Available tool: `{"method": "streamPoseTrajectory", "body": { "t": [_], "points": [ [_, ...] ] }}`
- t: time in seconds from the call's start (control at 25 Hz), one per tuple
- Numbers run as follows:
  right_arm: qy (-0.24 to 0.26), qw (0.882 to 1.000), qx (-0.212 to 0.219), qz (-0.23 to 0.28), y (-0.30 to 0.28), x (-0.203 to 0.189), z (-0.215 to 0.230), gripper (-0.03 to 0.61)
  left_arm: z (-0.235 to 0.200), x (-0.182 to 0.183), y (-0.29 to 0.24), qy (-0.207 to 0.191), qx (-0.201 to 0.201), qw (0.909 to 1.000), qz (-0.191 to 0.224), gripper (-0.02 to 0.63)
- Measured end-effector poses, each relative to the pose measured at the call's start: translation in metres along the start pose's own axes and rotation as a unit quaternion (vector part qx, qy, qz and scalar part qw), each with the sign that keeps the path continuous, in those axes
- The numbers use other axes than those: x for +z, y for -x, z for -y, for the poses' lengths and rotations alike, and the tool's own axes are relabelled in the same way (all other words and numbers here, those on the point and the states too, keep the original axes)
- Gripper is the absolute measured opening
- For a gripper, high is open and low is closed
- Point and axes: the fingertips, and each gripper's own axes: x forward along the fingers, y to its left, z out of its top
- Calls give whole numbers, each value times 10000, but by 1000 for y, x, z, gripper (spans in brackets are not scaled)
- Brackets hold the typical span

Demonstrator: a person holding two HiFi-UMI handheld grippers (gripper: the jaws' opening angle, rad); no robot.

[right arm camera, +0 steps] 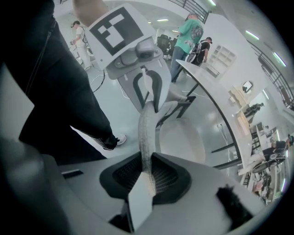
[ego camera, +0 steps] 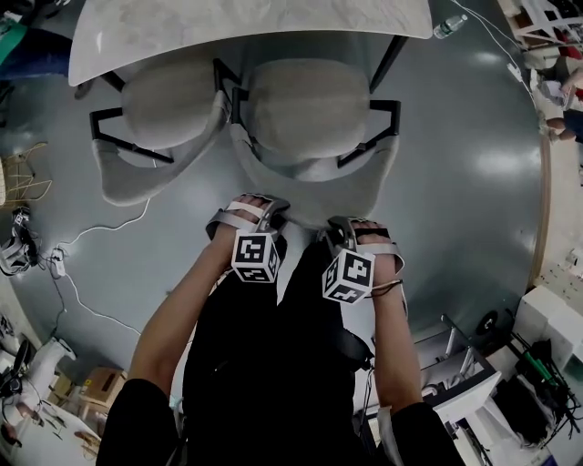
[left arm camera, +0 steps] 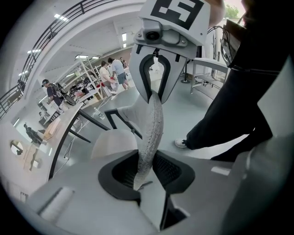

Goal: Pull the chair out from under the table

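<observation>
- Gripping the top edge of the nearer chair (ego camera: 310,109) at its backrest, the left claw (left arm camera: 146,172) had its dark ribbed pads closed on the thin rim, which was covered in pebbly grey fabric.
- The right claw (right arm camera: 148,176) was clamped on the same curved rim, beside the left one, so two claws held one backrest.
- There were two chairs, each with a rounded, padded seat in pale grey fabric and angular black metal arm frames.
- The held chair stood with the front of its seat at the near edge of the tabletop (ego camera: 182,27) and its backrest towards the person.
- The second chair (ego camera: 168,105) stood just beside it on the left, at the same edge, and their arm frames were close together.
- The one tabletop was pale, smooth and faintly marbled, with rounded corners, and rested on slanted black legs.
- Each claw carried one cube (ego camera: 255,257) with black and white square markers, two cubes in all.
- The floor (ego camera: 455,173) was smooth, glossy grey, and thin white cables (ego camera: 91,232) trailed over it at the left.
</observation>
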Motion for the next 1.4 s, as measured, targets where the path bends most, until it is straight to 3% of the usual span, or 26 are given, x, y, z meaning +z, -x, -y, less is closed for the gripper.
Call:
{"method": "streamPoseTrajectory", "body": {
  "t": [0.64, 1.4],
  "points": [
    [199, 9997, 143, -62, 2, -2, -14, 74, 17, 2, 2, 340, 97, 9993, -118, 104],
    [122, 9996, 200, -140, 5, -1, -35, 74, 34, 3, 6, 161, 30, 9998, -67, 104]
  ]
}}
